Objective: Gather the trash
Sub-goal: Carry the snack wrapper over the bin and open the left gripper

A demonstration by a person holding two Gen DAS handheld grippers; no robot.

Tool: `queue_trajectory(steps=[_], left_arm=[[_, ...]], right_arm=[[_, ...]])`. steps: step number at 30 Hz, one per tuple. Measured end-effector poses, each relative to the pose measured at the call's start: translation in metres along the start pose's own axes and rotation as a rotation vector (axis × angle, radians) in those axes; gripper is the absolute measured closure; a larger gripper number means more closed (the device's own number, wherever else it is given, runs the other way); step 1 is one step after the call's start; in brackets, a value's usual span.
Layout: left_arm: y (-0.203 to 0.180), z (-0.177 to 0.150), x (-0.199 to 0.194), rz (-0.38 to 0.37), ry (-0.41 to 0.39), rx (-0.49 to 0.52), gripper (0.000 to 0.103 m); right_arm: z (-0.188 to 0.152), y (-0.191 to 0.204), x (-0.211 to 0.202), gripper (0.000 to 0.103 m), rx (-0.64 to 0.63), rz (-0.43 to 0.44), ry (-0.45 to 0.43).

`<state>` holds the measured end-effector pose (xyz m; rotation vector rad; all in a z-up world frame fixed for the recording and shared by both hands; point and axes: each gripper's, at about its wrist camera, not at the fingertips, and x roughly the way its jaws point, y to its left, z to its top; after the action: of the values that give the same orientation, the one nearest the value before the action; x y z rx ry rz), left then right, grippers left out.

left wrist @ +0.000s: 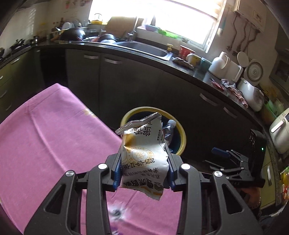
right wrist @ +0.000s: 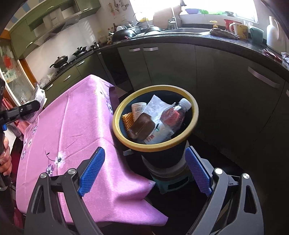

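The left tool (left wrist: 143,168) grips a crumpled white and gold snack wrapper (left wrist: 142,153) above the table with the pink cloth (left wrist: 54,135), not yet over the dark bin with a yellow rim (right wrist: 126,141). The bin already holds bottles and paper. The right tool (right wrist: 144,171) is wide open and empty. I judge that dropping this wrapper remains.

A bright window (left wrist: 153,16) floods the kitchen with daylight above a black curved countertop (left wrist: 180,66) with a steel sink (left wrist: 144,47). Dark green cabinet doors (right wrist: 171,66) line the walls. A pink floral tablecloth (right wrist: 72,126) covers the table.
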<state>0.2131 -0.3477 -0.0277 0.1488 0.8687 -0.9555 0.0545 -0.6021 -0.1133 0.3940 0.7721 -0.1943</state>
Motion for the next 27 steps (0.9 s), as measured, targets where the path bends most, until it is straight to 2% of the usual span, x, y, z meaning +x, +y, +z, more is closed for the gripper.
queue_trajectory(steps=[2, 6, 11, 14, 15, 16, 20, 23, 27], left_arm=[[-0.012, 0.020, 0.034, -0.047, 0.035, 0.009, 0.065], [-0.031, 0.047, 0.103, -0.075, 0.109, 0.029, 0.065], [-0.046, 0.062, 0.181, -0.055, 0.213, 0.048, 0.065], [-0.051, 0.067, 0.213, -0.039, 0.248, 0.055, 0.064], [-0.052, 0.069, 0.221, -0.036, 0.258, 0.056, 0.063], [-0.054, 0.071, 0.231, -0.030, 0.271, 0.060, 0.057], [-0.053, 0.075, 0.248, 0.024, 0.297, 0.069, 0.034], [-0.046, 0.071, 0.236, 0.033, 0.286, 0.038, 0.034], [-0.040, 0.060, 0.168, 0.037, 0.157, 0.030, 0.031]], right_arm=[[-0.002, -0.013, -0.002, 0.014, 0.024, -0.005, -0.005], [-0.005, -0.035, -0.003, 0.014, 0.067, -0.012, -0.002], [-0.009, -0.055, -0.003, 0.014, 0.108, -0.025, 0.000], [-0.010, -0.060, 0.000, 0.014, 0.122, -0.021, 0.003], [-0.011, -0.061, 0.001, 0.014, 0.123, -0.019, 0.005], [-0.010, -0.061, 0.001, 0.014, 0.123, -0.016, 0.006], [-0.009, -0.057, 0.003, 0.014, 0.112, -0.003, 0.009], [-0.009, -0.050, -0.001, 0.014, 0.095, 0.006, -0.004], [-0.010, -0.039, -0.004, 0.014, 0.074, 0.033, -0.010]])
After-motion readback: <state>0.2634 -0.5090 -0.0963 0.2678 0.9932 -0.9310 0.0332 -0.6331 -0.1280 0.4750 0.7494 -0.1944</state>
